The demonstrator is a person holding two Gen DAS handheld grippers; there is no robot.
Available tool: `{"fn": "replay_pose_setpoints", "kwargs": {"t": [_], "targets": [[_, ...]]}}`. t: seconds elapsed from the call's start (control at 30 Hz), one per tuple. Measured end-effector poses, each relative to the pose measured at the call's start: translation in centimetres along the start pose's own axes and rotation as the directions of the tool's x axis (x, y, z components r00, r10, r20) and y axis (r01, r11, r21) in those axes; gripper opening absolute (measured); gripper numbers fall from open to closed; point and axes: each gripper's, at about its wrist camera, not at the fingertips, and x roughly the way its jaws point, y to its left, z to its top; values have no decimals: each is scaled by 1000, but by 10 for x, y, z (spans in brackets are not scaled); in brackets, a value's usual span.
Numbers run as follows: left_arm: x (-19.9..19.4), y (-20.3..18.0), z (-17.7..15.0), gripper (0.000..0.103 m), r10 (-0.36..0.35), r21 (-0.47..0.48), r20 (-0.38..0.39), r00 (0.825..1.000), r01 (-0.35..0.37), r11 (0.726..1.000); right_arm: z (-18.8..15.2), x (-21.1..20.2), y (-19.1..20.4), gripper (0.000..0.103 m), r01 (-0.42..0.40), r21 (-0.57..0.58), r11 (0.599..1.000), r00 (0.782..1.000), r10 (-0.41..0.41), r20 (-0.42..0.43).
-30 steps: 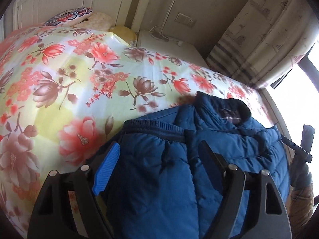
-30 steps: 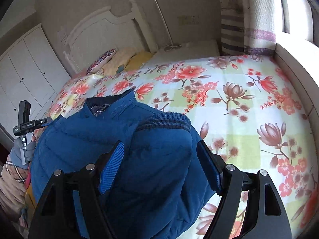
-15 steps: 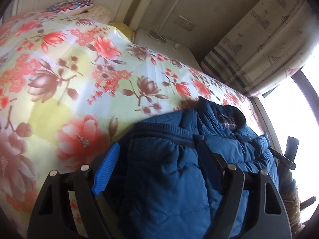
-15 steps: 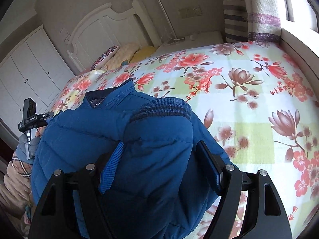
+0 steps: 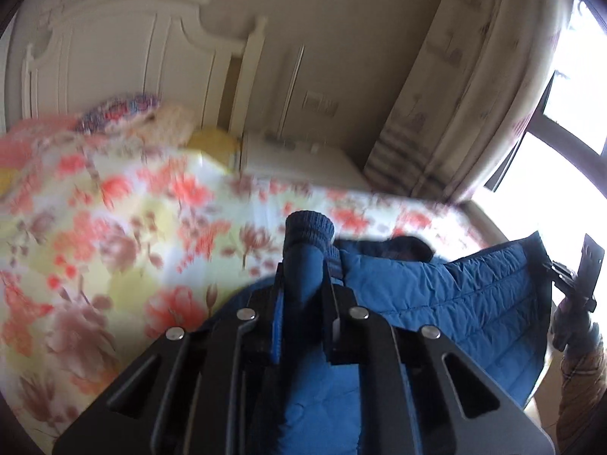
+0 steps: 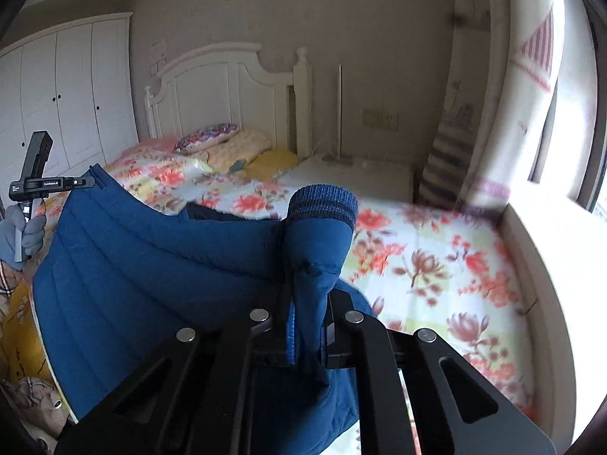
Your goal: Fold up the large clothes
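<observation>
Left wrist view: my left gripper (image 5: 301,299) is clenched on a sleeve (image 5: 305,265) of the blue puffer jacket (image 5: 455,303) — ribbed cuff (image 5: 309,227) poking up at 12 o'clock beyond the fingers.
Right wrist view: my right gripper (image 6: 307,326) is clamped on the other sleeve (image 6: 318,250), its cuff (image 6: 322,203) also at 12 o'clock.
Jacket: its body hangs stretched between my two grippers, above the near edge of the floral bedspread (image 6: 436,258) — collar side toward the bed.
Other gripper: seen at 9 o'clock from the right wrist (image 6: 30,185), at 3 o'clock from the left (image 5: 580,276).
Background: white headboard (image 6: 227,87) and pillows (image 6: 212,140) at 11 o'clock, curtain (image 6: 493,113) at 2 o'clock.
</observation>
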Motion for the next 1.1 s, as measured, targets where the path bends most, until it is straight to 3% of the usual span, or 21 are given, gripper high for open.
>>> {"fn": "replay_pose_setpoints", "kwargs": {"t": [0.1,0.17,0.23,0.3,0.37,0.43,0.5,0.57,0.6,0.63,0.67,0.7,0.77,0.9,1.0,1.1], "targets": [[-6,-10,37,15,28,3,36,999,-28,1000,33,8,-13,8,38,28,999,999,-38,-6],[20,-11,58,15,112,2,2,994,-112,994,41,40,-25,8,71,67,995,995,-66,-74],[57,-5,64,16,134,-34,-62,989,-137,990,28,88,-39,8,114,107,988,978,-92,-188],[104,4,50,16,205,-26,-150,967,-212,977,-2,133,-44,8,128,138,982,949,-81,-304],[155,12,15,17,307,21,-247,919,-312,950,-37,166,-44,10,158,120,980,914,-99,-394],[183,20,-12,22,322,24,-317,892,-332,943,-47,163,-54,11,140,203,969,938,-65,-340],[175,19,-9,31,342,23,-283,896,-351,936,-46,160,-60,13,126,210,969,938,-48,-343],[165,18,-3,52,390,36,-241,889,-393,919,-41,155,-68,26,134,221,966,931,-46,-361],[160,19,0,67,400,22,-218,890,-406,914,-36,148,-75,52,149,248,957,931,-52,-362],[152,22,2,75,390,-8,-194,900,-399,917,-30,137,-81,73,155,278,948,939,-54,-339],[144,23,5,78,383,-42,-170,908,-395,918,-24,125,-80,79,140,296,945,951,-45,-305],[138,26,7,84,389,-67,-148,909,-402,913,-15,112,-78,80,130,307,943,964,-47,-263],[119,27,10,87,406,-103,-92,909,-414,905,-2,88,-78,80,166,302,939,971,-102,-216],[92,3,24,94,386,-66,-20,922,-387,920,23,60,-70,82,159,305,939,983,-122,-137],[80,-31,37,101,374,-21,42,926,-374,927,38,65,-47,82,136,302,944,988,-109,-105],[91,-73,40,101,359,54,37,932,-361,931,51,93,-5,82,118,274,955,989,-89,-115]]}}
